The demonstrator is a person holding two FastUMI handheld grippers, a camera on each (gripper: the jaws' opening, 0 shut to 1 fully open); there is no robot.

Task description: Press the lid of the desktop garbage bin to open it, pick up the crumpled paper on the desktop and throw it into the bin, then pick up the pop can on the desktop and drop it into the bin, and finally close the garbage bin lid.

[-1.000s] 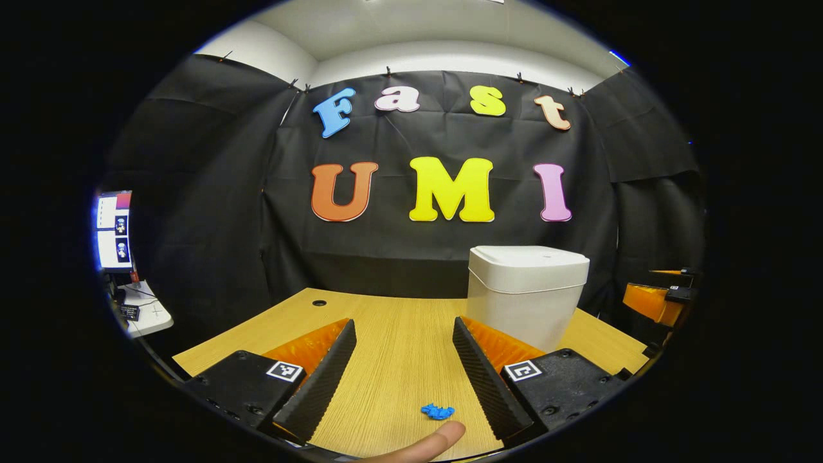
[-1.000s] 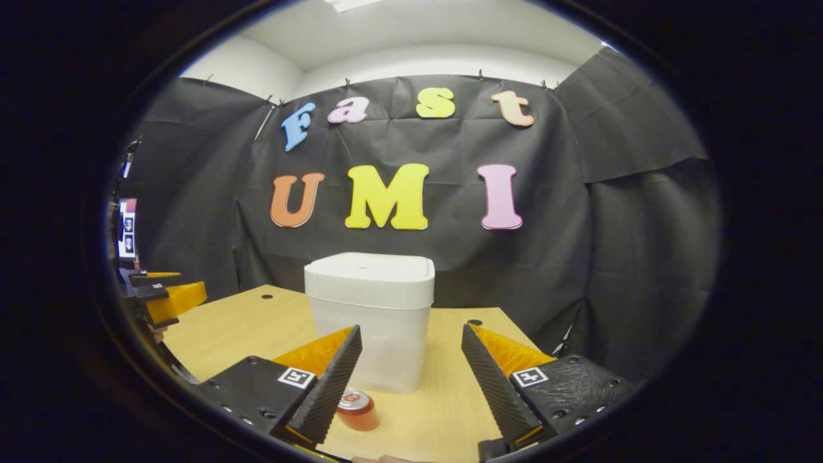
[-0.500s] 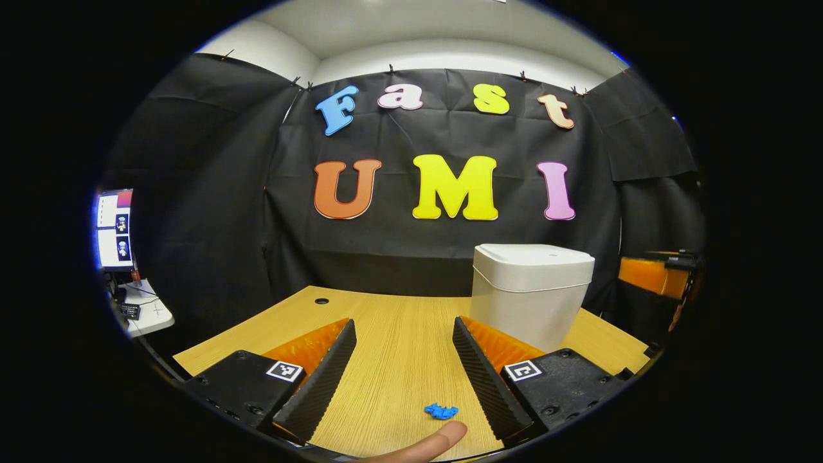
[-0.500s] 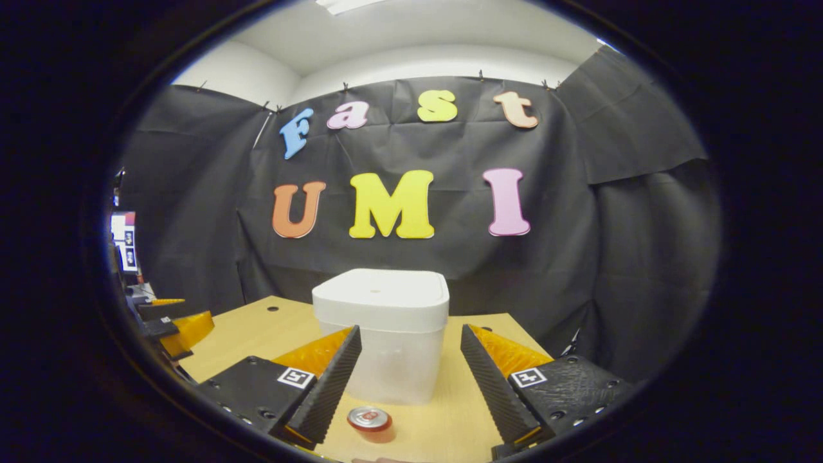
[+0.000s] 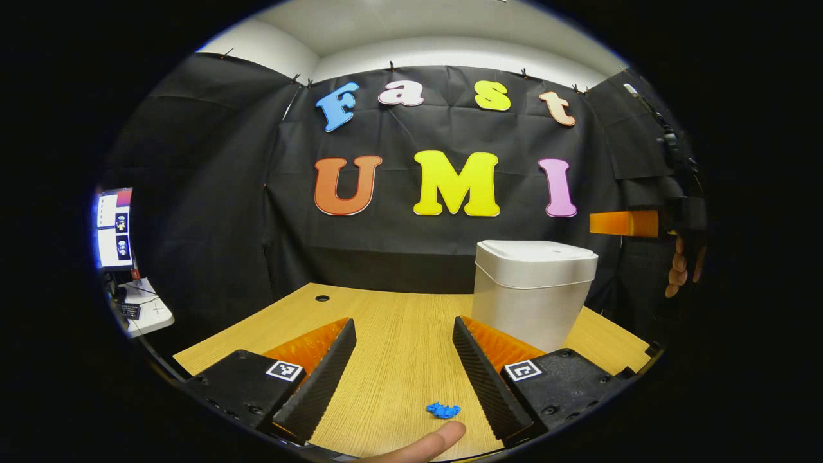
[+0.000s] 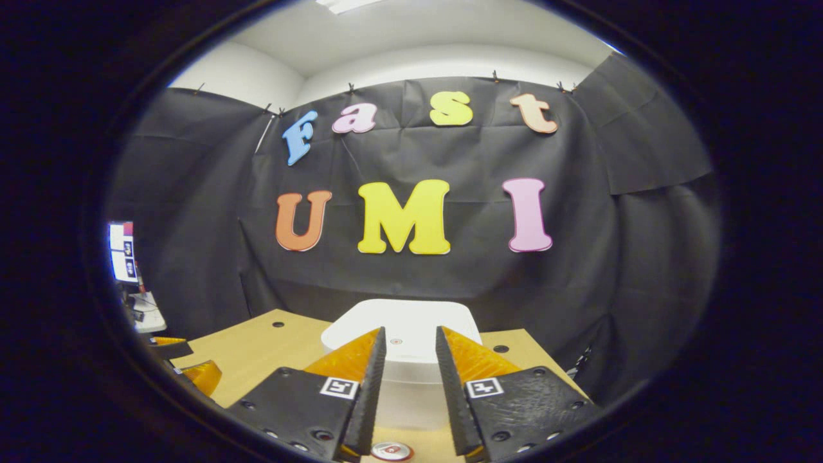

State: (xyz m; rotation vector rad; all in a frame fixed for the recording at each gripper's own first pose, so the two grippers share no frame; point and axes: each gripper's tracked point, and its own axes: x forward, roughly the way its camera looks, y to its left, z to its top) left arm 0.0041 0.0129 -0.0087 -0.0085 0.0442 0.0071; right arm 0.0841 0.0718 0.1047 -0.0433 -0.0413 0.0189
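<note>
The white bin [image 5: 532, 292] stands on the wooden table [image 5: 386, 308] at right with its lid shut. A small blue crumpled paper [image 5: 443, 409] lies on the table near the base of my left gripper's right finger. My left gripper [image 5: 402, 325] is open above the table with nothing in it. My right gripper [image 6: 410, 331] hovers over the bin lid [image 6: 405, 312], its fingers drawn close with a narrow gap and nothing between them. The pop can [image 6: 392, 452] stands in front of the bin, low between the right gripper's fingers. In the left gripper view, the right gripper [image 5: 624, 223] hangs above and to the right of the bin.
A person's fingertip [image 5: 434, 444] rests on the table beside the paper. A monitor [image 5: 114, 228] and a white side table [image 5: 146, 313] stand off to the left. The hand [image 5: 676, 273] holding the right gripper is at the far right. The left gripper [image 6: 193, 374] sits low at left.
My right gripper rose from table level to above the bin lid, and its fingers narrowed. The left gripper, the paper and the can stayed put.
</note>
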